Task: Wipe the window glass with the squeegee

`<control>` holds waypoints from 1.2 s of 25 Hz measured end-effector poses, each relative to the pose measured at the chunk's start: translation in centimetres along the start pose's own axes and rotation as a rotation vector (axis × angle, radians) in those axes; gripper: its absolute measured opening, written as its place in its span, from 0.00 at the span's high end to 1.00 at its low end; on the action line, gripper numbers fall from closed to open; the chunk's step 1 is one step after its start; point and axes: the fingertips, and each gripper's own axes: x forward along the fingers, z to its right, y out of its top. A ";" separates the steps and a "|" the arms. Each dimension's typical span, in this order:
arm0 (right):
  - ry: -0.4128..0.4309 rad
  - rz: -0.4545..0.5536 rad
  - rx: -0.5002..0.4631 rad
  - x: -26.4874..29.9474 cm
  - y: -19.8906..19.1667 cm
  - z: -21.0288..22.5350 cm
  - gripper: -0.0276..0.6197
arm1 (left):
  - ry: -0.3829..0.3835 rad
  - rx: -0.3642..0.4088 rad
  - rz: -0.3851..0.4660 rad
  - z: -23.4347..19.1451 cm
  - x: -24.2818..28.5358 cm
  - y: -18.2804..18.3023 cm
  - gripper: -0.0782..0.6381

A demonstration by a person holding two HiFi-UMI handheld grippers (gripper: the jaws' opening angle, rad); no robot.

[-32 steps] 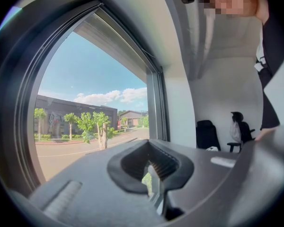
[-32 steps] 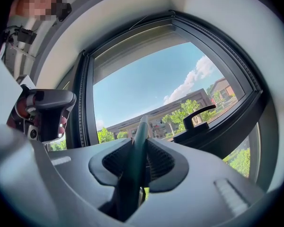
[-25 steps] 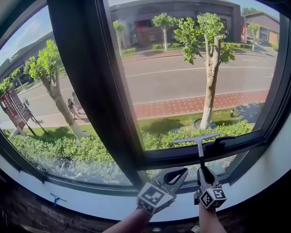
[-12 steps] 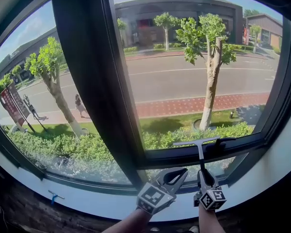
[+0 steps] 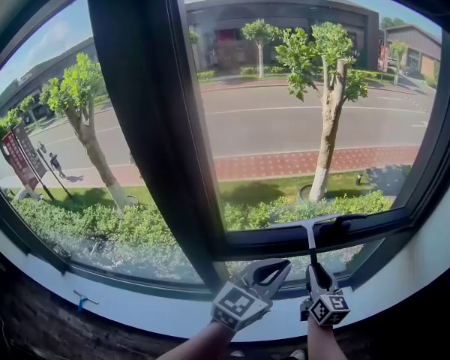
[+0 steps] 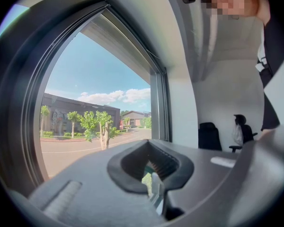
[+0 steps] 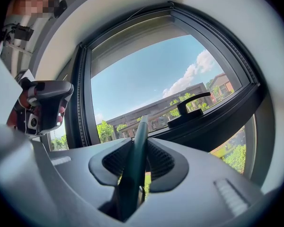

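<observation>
A big window fills what I see, its glass [image 5: 300,126] split by a broad dark post [image 5: 146,126] into a left and a right pane. Outside are a road [image 5: 285,122], brick paving, trees [image 5: 326,73], a hedge [image 5: 97,223] and a long dark building [image 5: 285,21] under a bright sky. A white sill [image 5: 135,313] curves below the frame, and a small blue thing [image 5: 81,301] lies at its lower edge on the left. In the left gripper view the room behind me has white walls and a dark office chair [image 6: 209,135].

Both my forearms come up from the bottom edge, side by side, low in front of the sill under the right pane. My right tool [image 5: 315,270] stands nearly upright and is clamped on the handle of the squeegee [image 5: 309,227]. The right gripper view shows the dark handle pinched between the two pads. The handle runs straight up, and the pale blade lies level across the bottom of the right pane, just above the lower frame rail. Whether it presses on the glass I cannot tell. The black window handle [image 5: 350,218] sits just to the right of the blade.

My left tool [image 5: 274,267] leans toward the right one, just beside it but not touching. Its tips are pressed together with nothing between them.
</observation>
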 end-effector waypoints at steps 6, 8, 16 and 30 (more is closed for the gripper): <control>0.003 -0.006 -0.007 0.2 -0.2 0.1 0.80 | -0.007 -0.011 0.007 -0.2 -0.2 0.2 0.89; 0.002 -0.012 -0.010 0.0 -0.5 0.1 0.80 | 0.001 -0.007 0.009 -0.4 -0.5 0.4 0.89; -0.007 -0.014 -0.025 0.0 -0.2 0.5 0.80 | 0.024 -0.022 0.017 -1.2 -1.2 0.9 0.89; -0.001 0.087 -0.069 -1.1 4.4 -3.6 0.80 | 0.003 -0.020 0.051 -2.3 -3.7 1.2 0.89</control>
